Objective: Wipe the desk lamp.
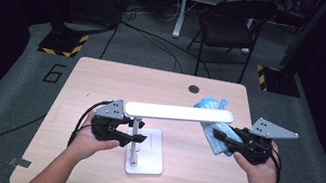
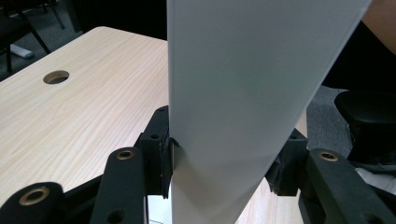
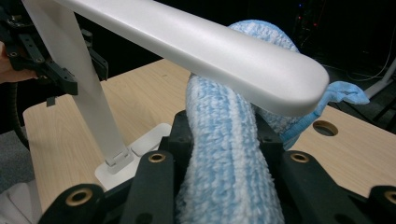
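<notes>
1. Desk lamp [image 1: 146, 134]: white, stands upright near the middle of the bench [image 1: 102, 81] on a flat white base [image 1: 151, 163]; a slim post carries a long bar head [image 1: 180, 113] lying level above the bench top.
2. Left gripper [image 1: 135, 135]: held at the lamp's post, both jaws pinching the post from either side; in the left gripper view the pads press against the white post [image 2: 224, 140].
3. Cloth [image 1: 211, 123]: blue and white, fluffy, bunched into a roll, lying under and just against the far end of the lamp head.
4. Right gripper [image 1: 219, 134]: pinching the cloth [image 3: 229, 154] between its jaws, at the right end of the lamp head [image 3: 210, 51].
5. Bench: pale wood grain, with a round cable hole [image 1: 194, 89] near the far edge.
6. Folding chair [image 1: 228, 24]: dark, on the floor beyond the bench.
</notes>
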`<state>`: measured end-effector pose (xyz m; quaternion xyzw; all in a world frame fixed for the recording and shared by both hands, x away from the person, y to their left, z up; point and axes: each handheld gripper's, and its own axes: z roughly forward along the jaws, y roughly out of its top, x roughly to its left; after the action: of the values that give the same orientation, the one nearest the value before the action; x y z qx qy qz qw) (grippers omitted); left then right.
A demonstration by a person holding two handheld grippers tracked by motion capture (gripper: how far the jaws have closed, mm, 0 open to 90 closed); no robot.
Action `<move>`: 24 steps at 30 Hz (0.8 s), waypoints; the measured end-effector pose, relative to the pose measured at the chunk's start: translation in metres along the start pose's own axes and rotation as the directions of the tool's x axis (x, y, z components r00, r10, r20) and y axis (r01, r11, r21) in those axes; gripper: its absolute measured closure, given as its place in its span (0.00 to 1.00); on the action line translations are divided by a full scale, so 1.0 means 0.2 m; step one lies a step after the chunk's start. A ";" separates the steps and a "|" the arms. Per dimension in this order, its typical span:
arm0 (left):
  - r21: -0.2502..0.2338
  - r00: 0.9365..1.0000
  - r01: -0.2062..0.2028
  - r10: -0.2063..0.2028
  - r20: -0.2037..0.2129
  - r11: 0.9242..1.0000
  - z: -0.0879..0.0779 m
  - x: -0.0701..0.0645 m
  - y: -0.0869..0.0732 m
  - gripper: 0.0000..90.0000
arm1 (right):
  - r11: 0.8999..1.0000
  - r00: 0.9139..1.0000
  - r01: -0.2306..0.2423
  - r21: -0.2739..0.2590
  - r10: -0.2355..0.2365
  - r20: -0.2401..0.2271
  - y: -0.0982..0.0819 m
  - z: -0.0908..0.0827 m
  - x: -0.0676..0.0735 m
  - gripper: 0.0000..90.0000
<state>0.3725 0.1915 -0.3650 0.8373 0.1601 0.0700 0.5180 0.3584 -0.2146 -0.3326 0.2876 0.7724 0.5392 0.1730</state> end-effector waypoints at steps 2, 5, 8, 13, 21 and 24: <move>0.000 1.000 0.000 0.000 0.000 1.000 0.00 0.00 0.00 0.57 | 1.000 1.000 -0.006 -0.001 0.006 0.010 0.00 -0.01 -0.01 0.75; -0.002 1.000 0.001 -0.001 -0.002 1.000 0.00 0.00 0.00 0.57 | 1.000 1.000 -0.010 0.000 0.010 0.022 -0.01 -0.02 -0.02 0.75; -0.002 1.000 0.001 -0.001 -0.002 1.000 0.00 0.00 0.00 0.57 | 1.000 1.000 -0.011 0.000 0.011 0.025 -0.01 -0.03 -0.03 0.75; 0.000 1.000 0.001 -0.001 -0.002 1.000 0.00 0.00 0.00 0.57 | 1.000 0.999 -0.025 0.007 0.024 0.026 -0.01 -0.03 -0.03 0.75; -0.008 1.000 0.008 -0.008 0.005 1.000 -0.01 0.01 -0.01 0.57 | 1.000 1.000 -0.020 -0.003 0.020 0.018 0.01 -0.01 0.01 0.75; -0.014 1.000 0.009 -0.009 0.000 1.000 0.00 0.00 -0.01 0.57 | 1.000 1.000 -0.001 -0.001 0.001 0.005 0.02 0.00 0.02 0.75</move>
<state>0.3723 0.1933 -0.3664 0.8330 0.1635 0.0685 0.5241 0.3560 -0.2098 -0.3294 0.2894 0.7714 0.5390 0.1749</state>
